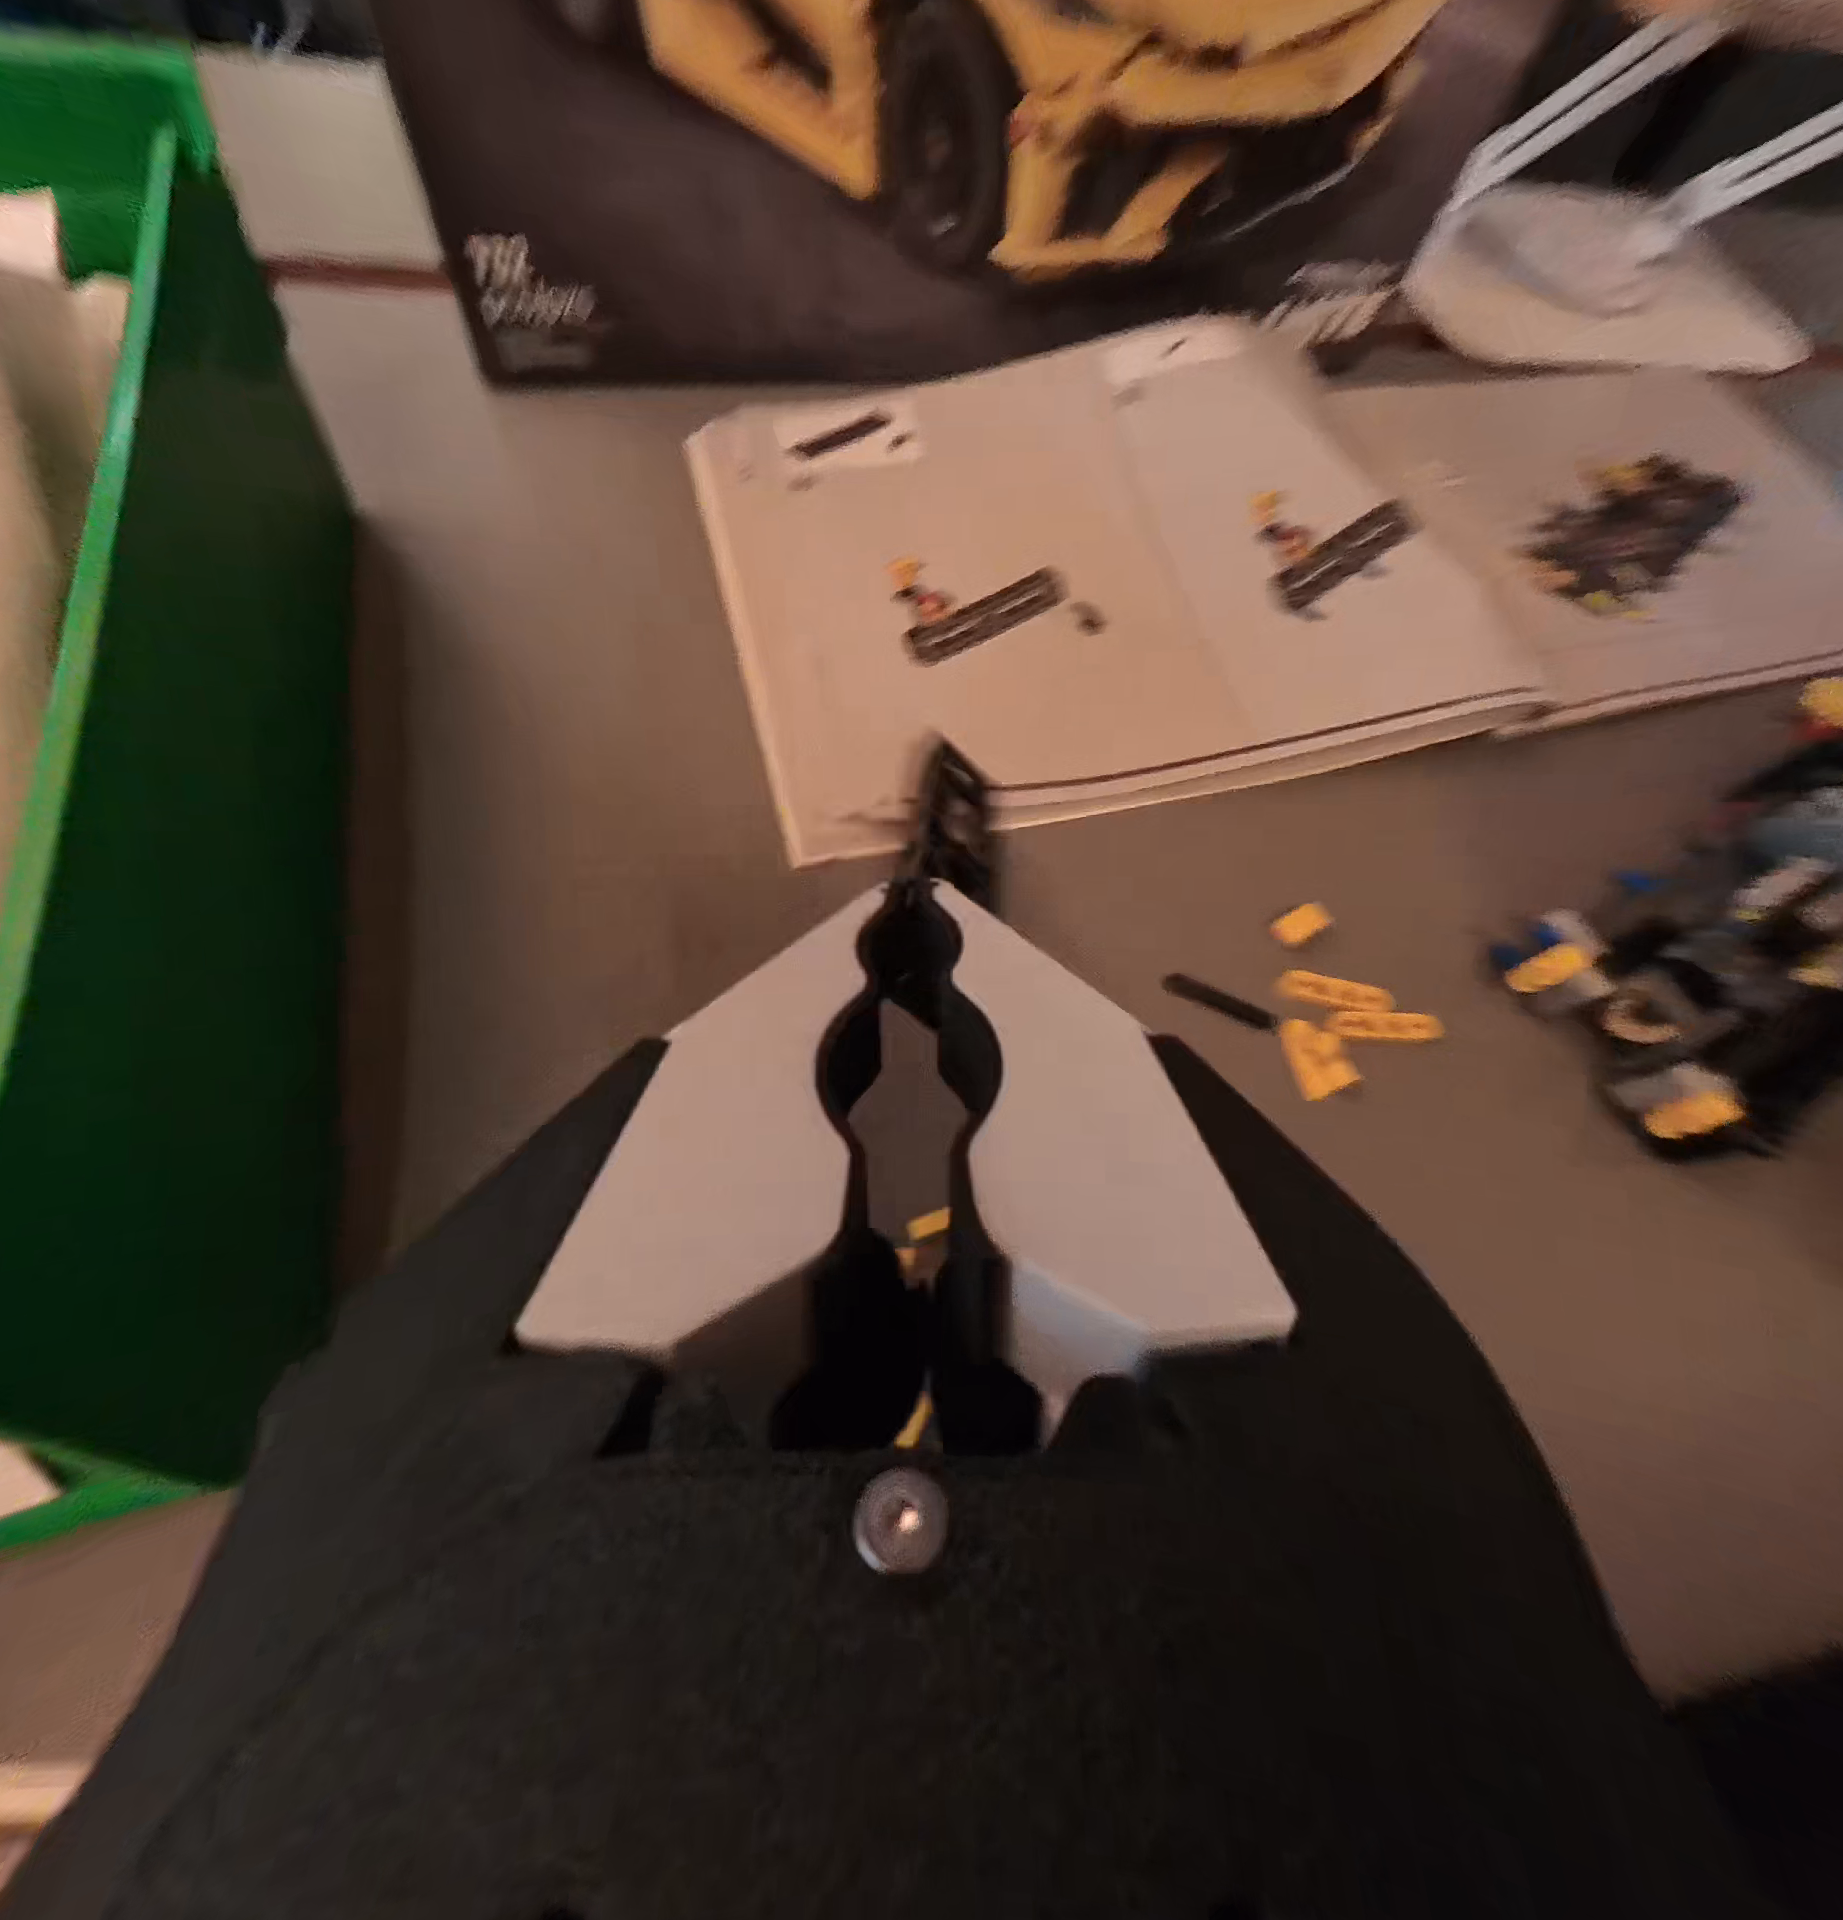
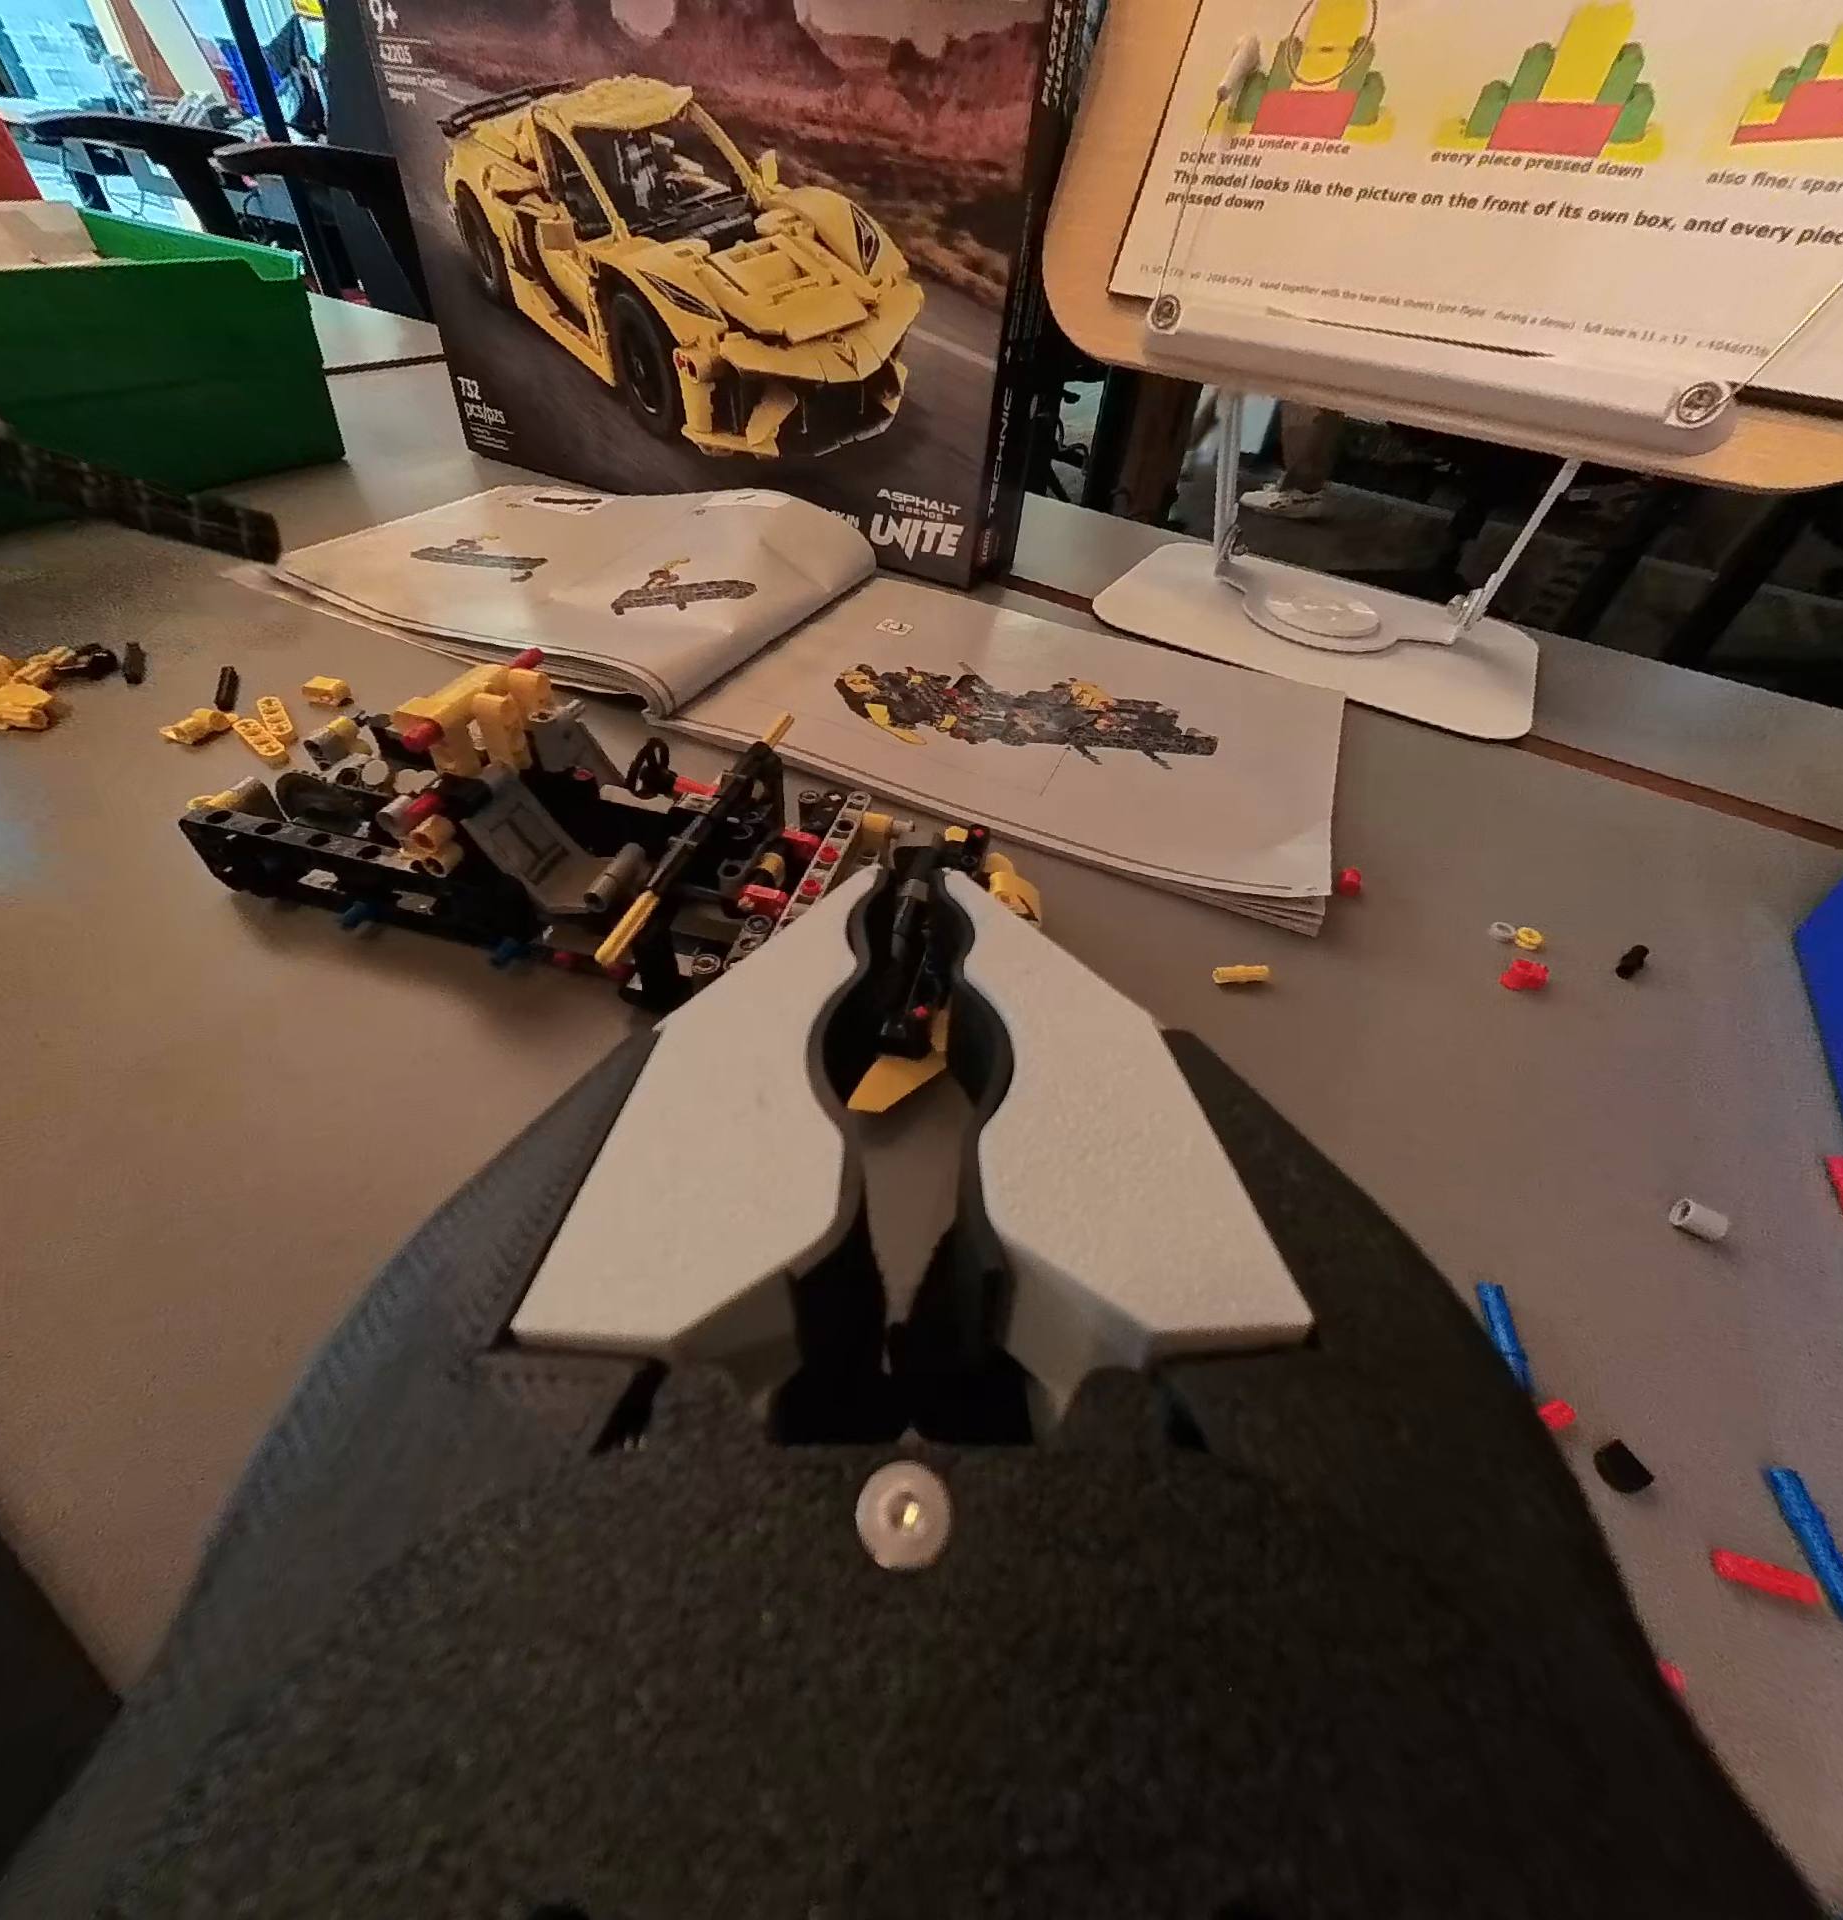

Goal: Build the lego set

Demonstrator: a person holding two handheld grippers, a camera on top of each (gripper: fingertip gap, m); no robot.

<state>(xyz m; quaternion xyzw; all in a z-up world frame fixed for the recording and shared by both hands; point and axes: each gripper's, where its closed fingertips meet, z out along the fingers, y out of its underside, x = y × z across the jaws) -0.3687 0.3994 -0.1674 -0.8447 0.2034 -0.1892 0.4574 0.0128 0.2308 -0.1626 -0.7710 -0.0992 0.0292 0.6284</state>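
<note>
The left tongs (image 1: 922, 904) pinch a black beam (image 1: 948, 810) above the counter (image 1: 543, 727); the right tongs (image 2: 912, 883) clamp the car frame (image 2: 501, 831).

The grey surface (image 2: 273, 1091) carries a half-built car (image 2: 543, 831), open booklet (image 2: 1000, 727), set box (image 2: 709, 270), green bin (image 2: 148, 343), white stand (image 2: 1312, 644) and scattered loose pieces (image 2: 1810, 1538).

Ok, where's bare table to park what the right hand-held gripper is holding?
Bare: the table left of the right hand-held gripper, in front of the chassis. Also between the yellow pin and white bush. Crowded: the far-left yellow parts and the lower-right blue and red pieces.
</note>
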